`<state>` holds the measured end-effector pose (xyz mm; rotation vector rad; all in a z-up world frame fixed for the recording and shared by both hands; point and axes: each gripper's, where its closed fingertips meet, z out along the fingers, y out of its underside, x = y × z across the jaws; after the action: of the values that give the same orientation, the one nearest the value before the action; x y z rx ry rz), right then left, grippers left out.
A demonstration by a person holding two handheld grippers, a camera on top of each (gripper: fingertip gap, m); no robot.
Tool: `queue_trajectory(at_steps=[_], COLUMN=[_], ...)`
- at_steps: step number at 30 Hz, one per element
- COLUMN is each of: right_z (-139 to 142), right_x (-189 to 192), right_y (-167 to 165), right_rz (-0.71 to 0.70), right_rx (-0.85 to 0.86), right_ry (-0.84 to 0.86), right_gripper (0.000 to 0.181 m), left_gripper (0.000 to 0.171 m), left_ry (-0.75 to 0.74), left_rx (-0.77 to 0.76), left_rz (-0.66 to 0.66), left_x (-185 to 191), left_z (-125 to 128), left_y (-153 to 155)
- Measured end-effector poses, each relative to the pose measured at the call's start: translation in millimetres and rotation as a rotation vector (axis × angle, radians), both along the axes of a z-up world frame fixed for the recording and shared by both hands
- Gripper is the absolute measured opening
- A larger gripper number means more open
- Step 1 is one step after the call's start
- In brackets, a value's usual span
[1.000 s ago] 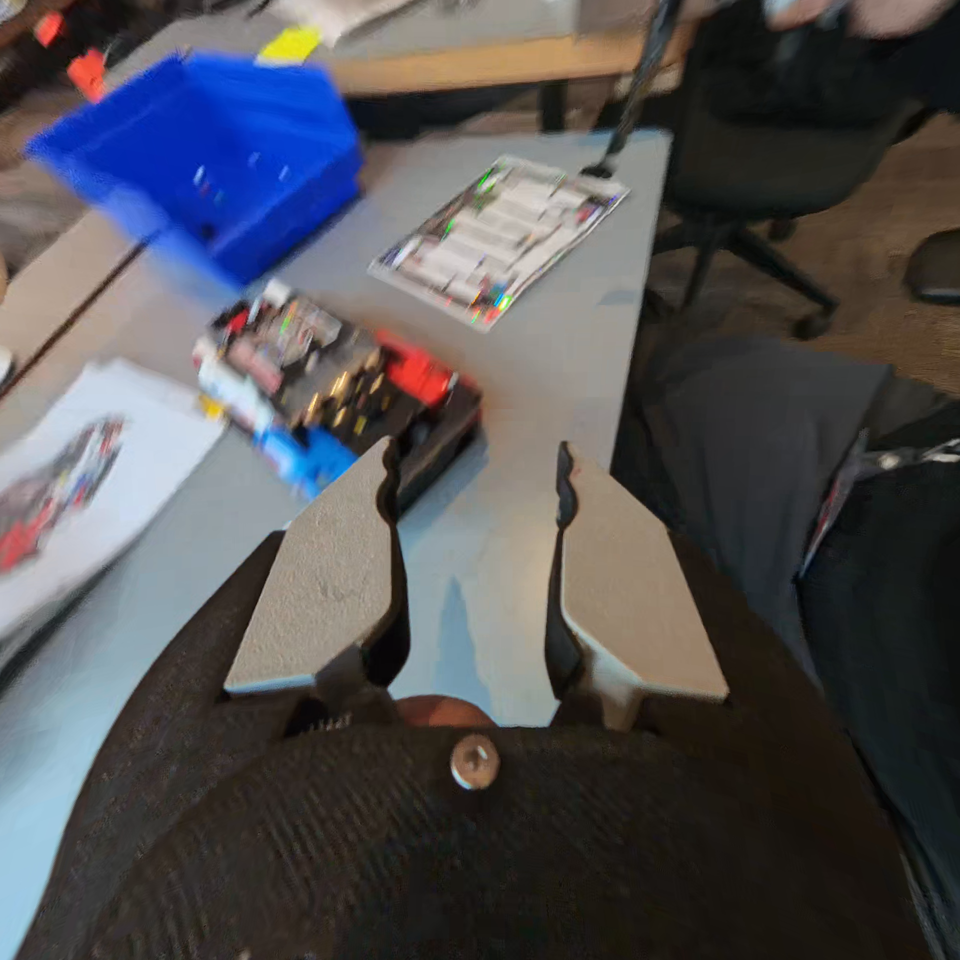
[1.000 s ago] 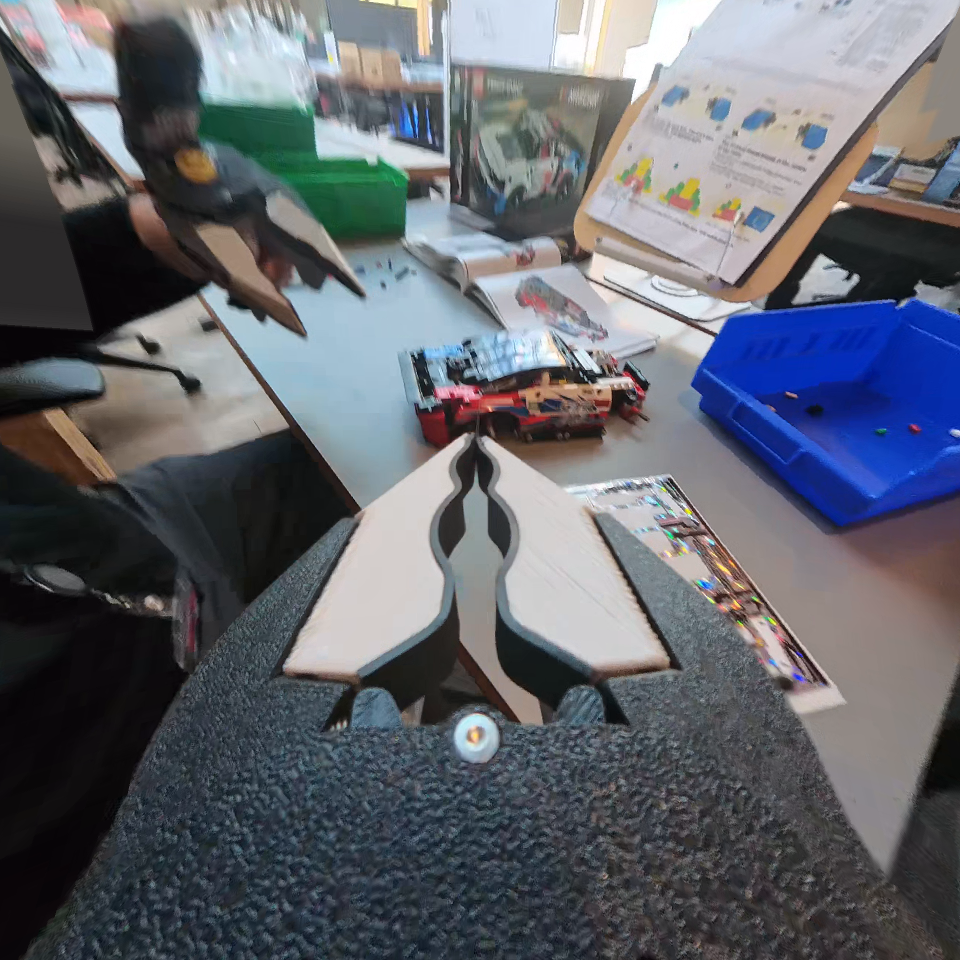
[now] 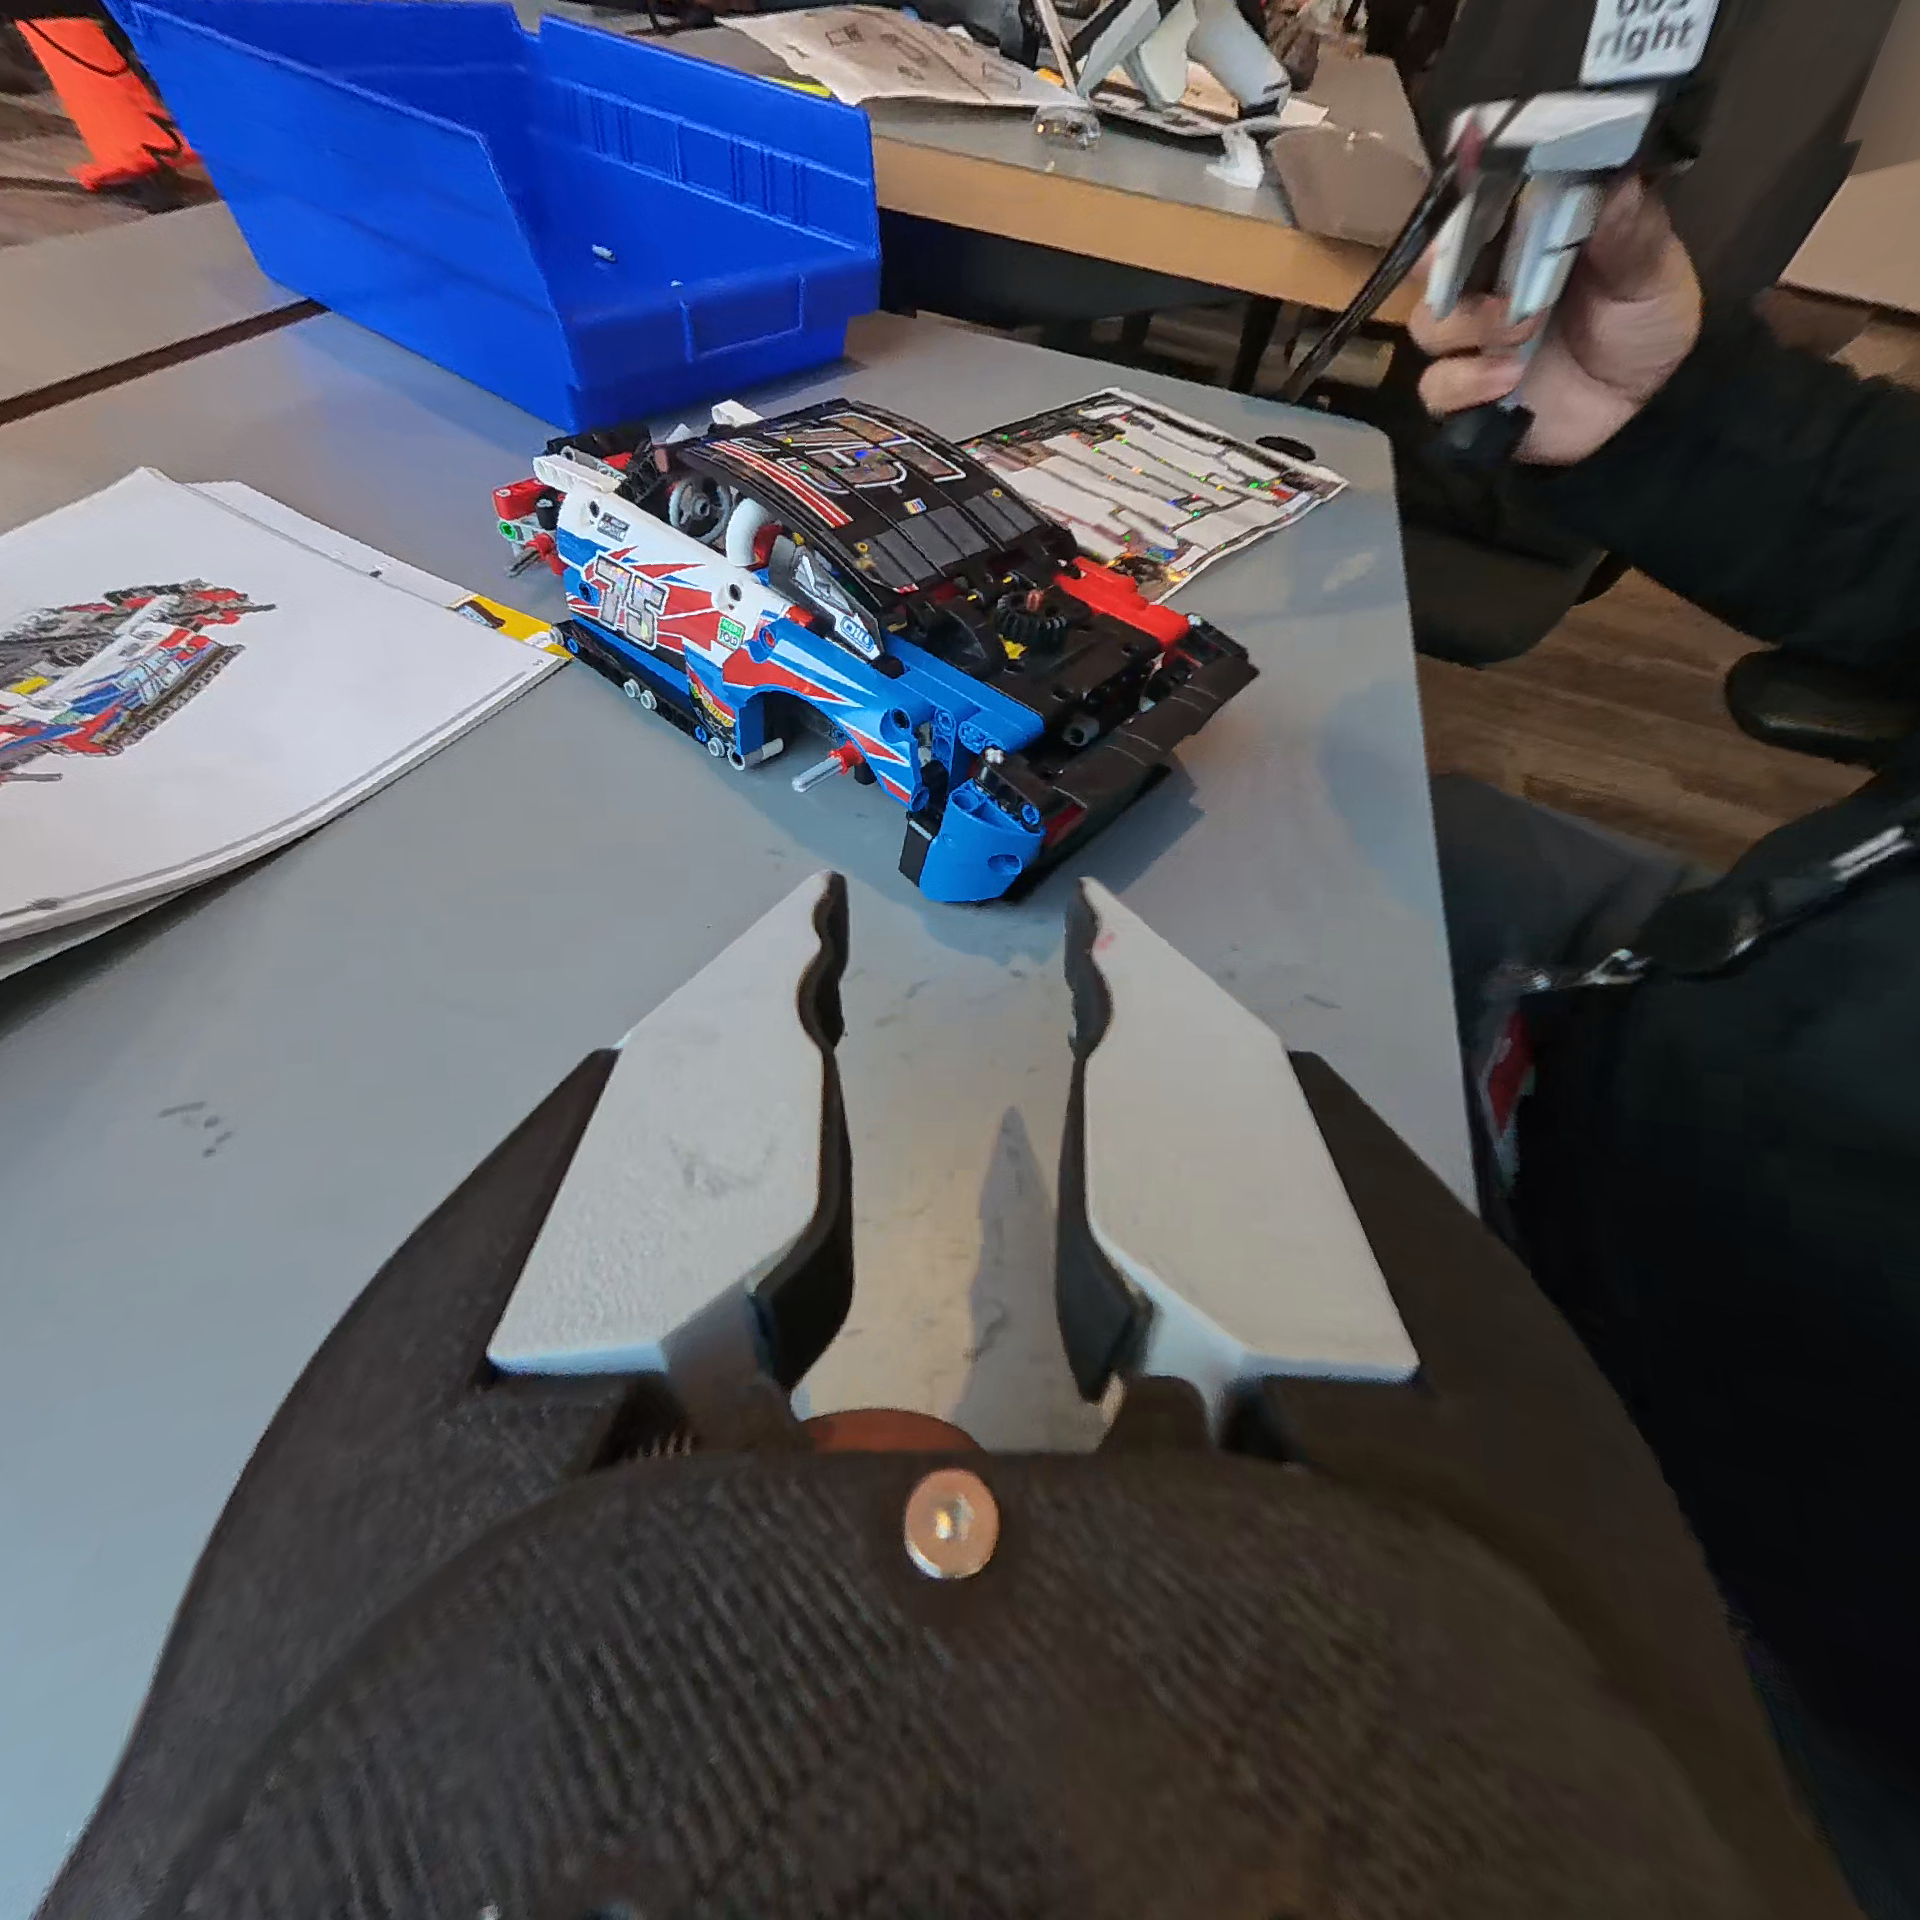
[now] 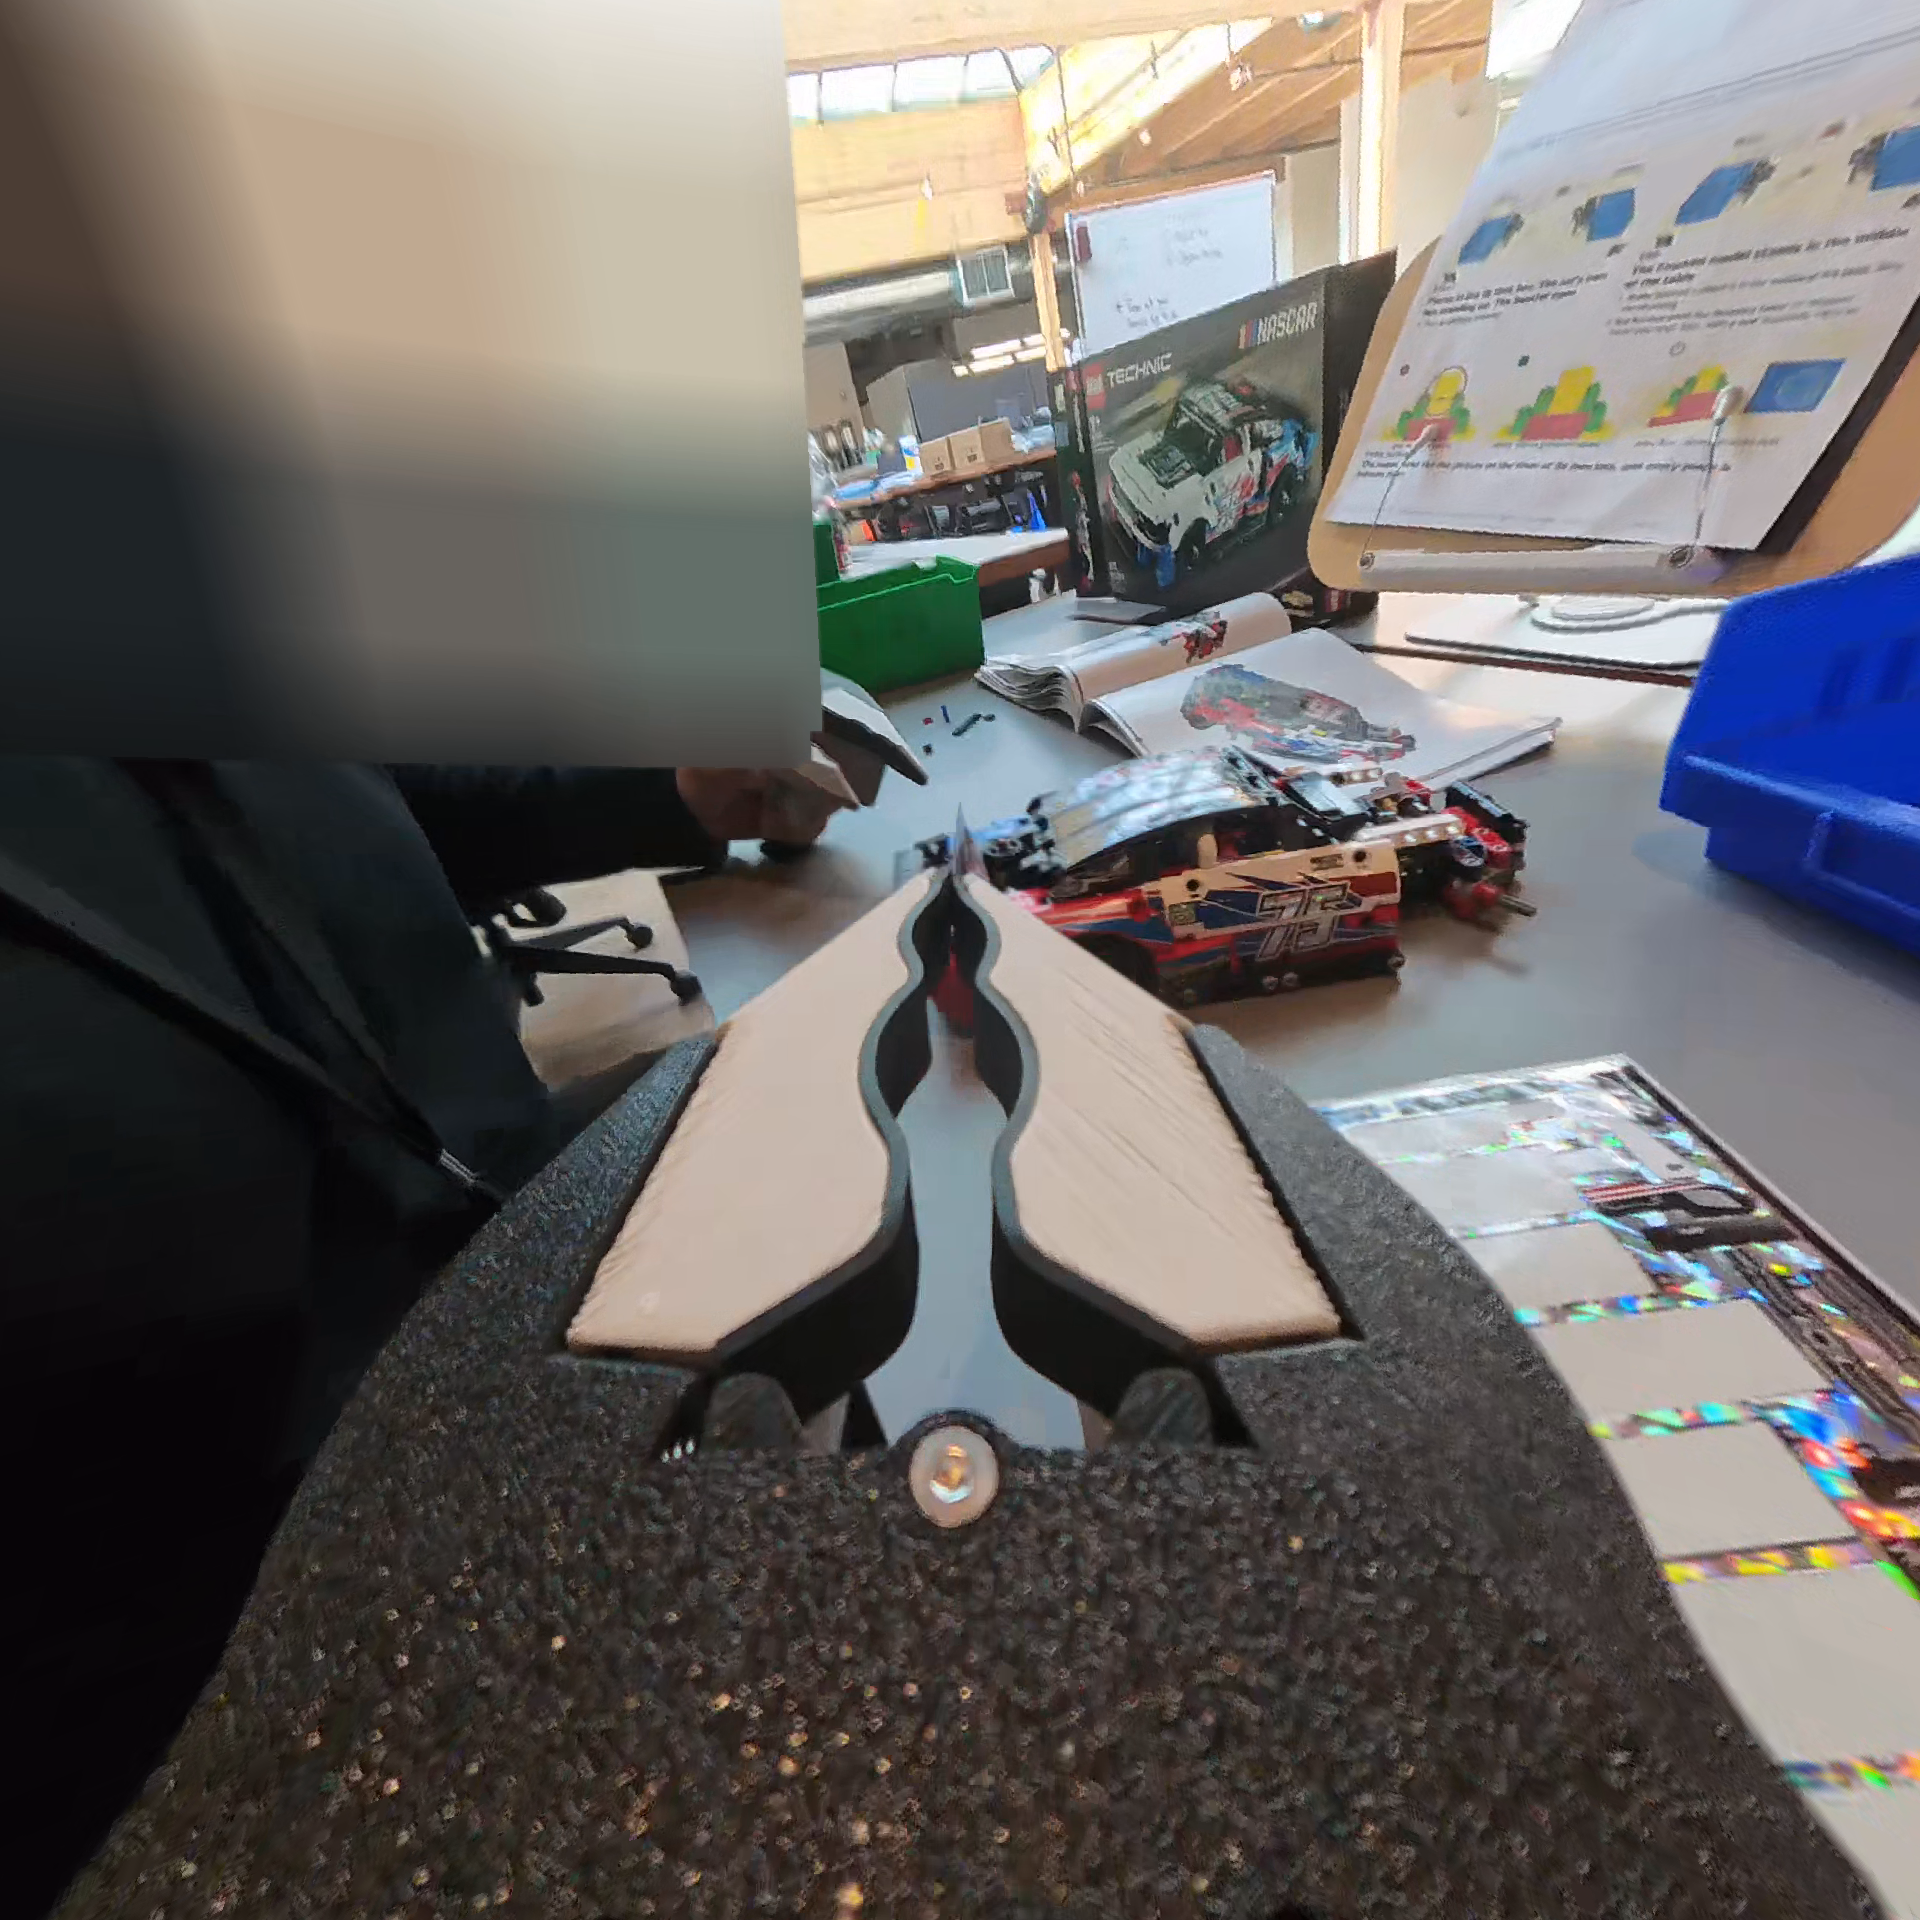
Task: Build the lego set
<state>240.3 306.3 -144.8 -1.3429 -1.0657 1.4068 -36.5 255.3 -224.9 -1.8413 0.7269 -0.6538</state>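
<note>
Bench (image 3: 312, 1039): grey, carries everything. Car (image 3: 862, 634) sits on it just ahead of the left tongs (image 3: 951, 940), body mostly built, nose parts and wheels apparently lacking. Bin (image 3: 520, 187) beyond the car; manual (image 3: 208, 707) left of it; sticker sheet (image 3: 1153, 478) right of it.

Step, as I judge: decals. Right tongs (image 4: 954, 883) clenched, a thin sliver showing at the tips, likely a sticker, though too small to be sure. They hang above the bench's near edge, car ahead.

Left tongs released, empty, low, aimed at the car's nose.

Next move calls for bracing the car and laying the sliver flat.
</note>
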Motion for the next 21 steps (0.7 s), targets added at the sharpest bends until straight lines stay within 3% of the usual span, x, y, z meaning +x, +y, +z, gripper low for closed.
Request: queue_trajectory(at_steps=[5, 10, 14, 21], right_z=[-18, -10, 4, -3], right_x=[6, 26, 39, 30], right_y=[-13, -9, -12, -37], right_rz=[-0.019, -0.16, -0.246, -0.203], right_rx=[0.015, 0.066, 0.037, 0.109], right_ry=[-0.036, -0.006, 0.051, -0.025], right_gripper=[0.0, 0.0, 0.0, 0.0], left_gripper=[0.034, 0.035, 0.035, 0.041], left_ry=[0.067, 0.079, 0.122, 0.09], left_rx=[0.096, 0.08, 0.042, 0.034], left_rz=[0.127, 0.24, 0.275, 0.251], left_x=[-9, -14, -8, 4], left_z=[4, 2, -6, -4], left_y=[6, 5, -1, -15])
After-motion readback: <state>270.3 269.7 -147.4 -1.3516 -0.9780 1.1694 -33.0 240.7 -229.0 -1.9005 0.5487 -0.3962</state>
